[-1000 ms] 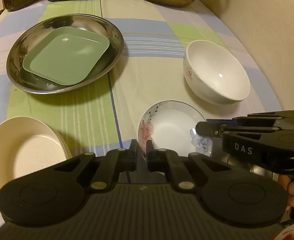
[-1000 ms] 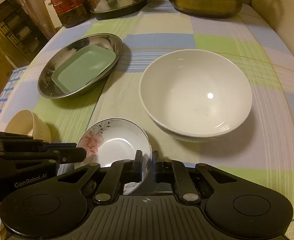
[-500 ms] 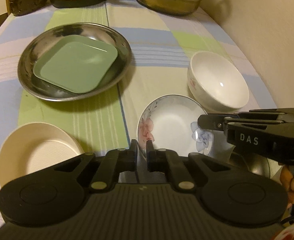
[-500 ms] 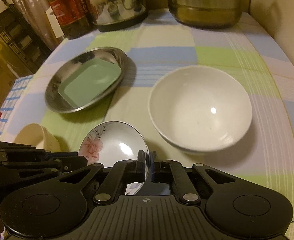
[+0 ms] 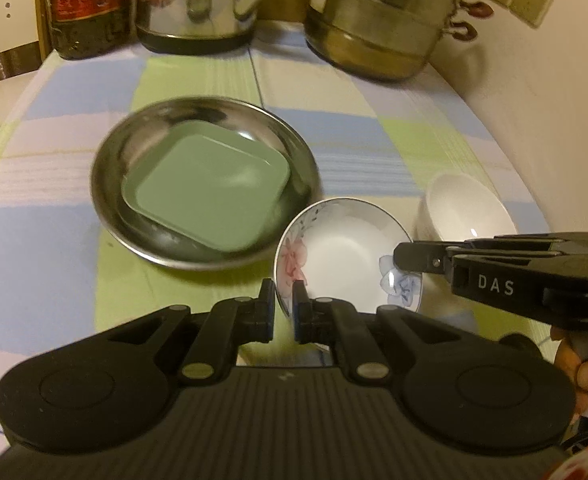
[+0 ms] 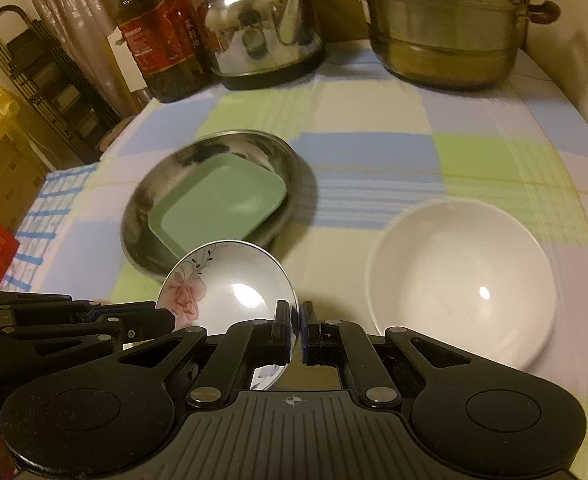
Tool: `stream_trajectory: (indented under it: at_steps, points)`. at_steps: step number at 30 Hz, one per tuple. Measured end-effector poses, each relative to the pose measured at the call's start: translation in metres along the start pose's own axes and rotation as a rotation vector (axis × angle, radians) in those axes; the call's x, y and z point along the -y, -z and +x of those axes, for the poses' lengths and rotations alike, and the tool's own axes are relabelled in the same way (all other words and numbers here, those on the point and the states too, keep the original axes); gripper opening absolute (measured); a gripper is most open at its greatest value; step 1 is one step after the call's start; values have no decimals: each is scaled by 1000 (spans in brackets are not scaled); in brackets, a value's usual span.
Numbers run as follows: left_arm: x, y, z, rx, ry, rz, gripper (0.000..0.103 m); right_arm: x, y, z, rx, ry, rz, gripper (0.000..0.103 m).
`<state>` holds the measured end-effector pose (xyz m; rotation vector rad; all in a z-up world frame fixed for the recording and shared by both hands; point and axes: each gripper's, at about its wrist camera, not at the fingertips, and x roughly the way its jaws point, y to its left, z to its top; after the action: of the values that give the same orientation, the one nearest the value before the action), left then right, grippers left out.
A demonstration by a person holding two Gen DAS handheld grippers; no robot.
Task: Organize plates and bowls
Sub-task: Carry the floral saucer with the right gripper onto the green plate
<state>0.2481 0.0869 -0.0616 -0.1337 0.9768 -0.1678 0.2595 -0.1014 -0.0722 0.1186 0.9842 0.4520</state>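
Both grippers – left [image 5: 283, 304], right [image 6: 296, 330] – clamped on floral dish [image 5: 346, 256] rim; only right view shows rack [image 6: 49, 84].

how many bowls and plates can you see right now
4: a floral dish gripped at its rim by both grippers; a white bowl to its right; a green square plate lying inside a steel round plate behind. Others may sit out of frame.
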Motion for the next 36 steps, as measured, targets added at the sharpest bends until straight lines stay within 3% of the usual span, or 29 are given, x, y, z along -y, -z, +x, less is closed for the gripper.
stream_trajectory:
  at_steps: [15,36]
  points:
    - [-55,-41,15,26,-43,-17,7,-32,-46,49,1,-20,21,5]
    - [-93,-80,73,-41,-59,-8,7,-35,-78,116,-50,13,100,5]
